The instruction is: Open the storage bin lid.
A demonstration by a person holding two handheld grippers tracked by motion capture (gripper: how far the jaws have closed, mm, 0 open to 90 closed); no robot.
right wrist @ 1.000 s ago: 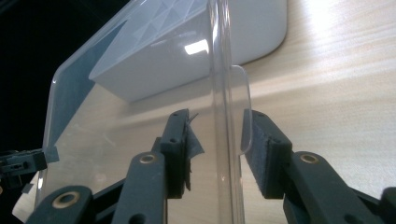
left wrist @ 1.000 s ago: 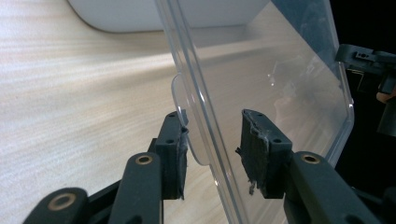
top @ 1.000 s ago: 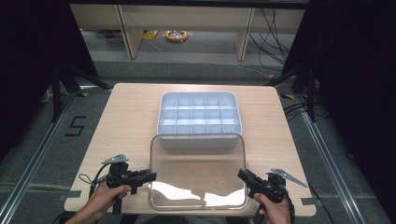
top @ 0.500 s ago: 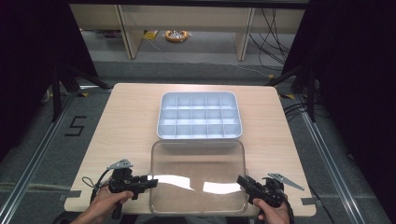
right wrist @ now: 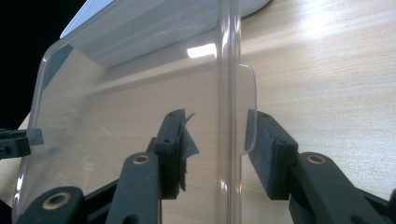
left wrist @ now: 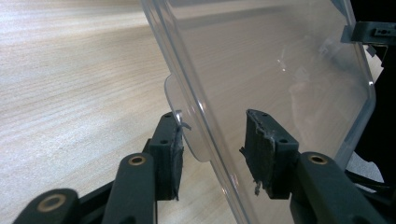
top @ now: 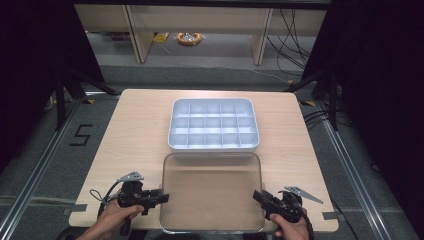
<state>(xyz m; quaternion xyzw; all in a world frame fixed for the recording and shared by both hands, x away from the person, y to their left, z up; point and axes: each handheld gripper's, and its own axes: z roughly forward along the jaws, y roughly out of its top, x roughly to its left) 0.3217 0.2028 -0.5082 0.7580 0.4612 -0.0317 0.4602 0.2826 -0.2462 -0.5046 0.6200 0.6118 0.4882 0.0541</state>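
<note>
At the left of the high view, the left gripper [top: 162, 196] sits by the left rim of the clear lid [top: 212, 192], held in the person's left hand [top: 112, 220] near the front edge of the table [top: 130, 130]. In the left gripper view its jaws have just been opening: they straddle the lid's rim and small side tab [left wrist: 189, 135], the left pad [left wrist: 175, 154] right at the tab and the right pad [left wrist: 261, 149] standing off the plastic, so the grip is released. The lid lies flat on the table's front half, its far edge just before the white divided tray [top: 214, 125] in the middle of the table. At the right, the right gripper [top: 259, 196], in the right hand [top: 292, 230], meets the lid's right rim. In the right gripper view its jaws have also just been opening, with the rim [right wrist: 229, 93] and tab [right wrist: 247, 107] between them and a gap on each side, so it too is let go.
</note>
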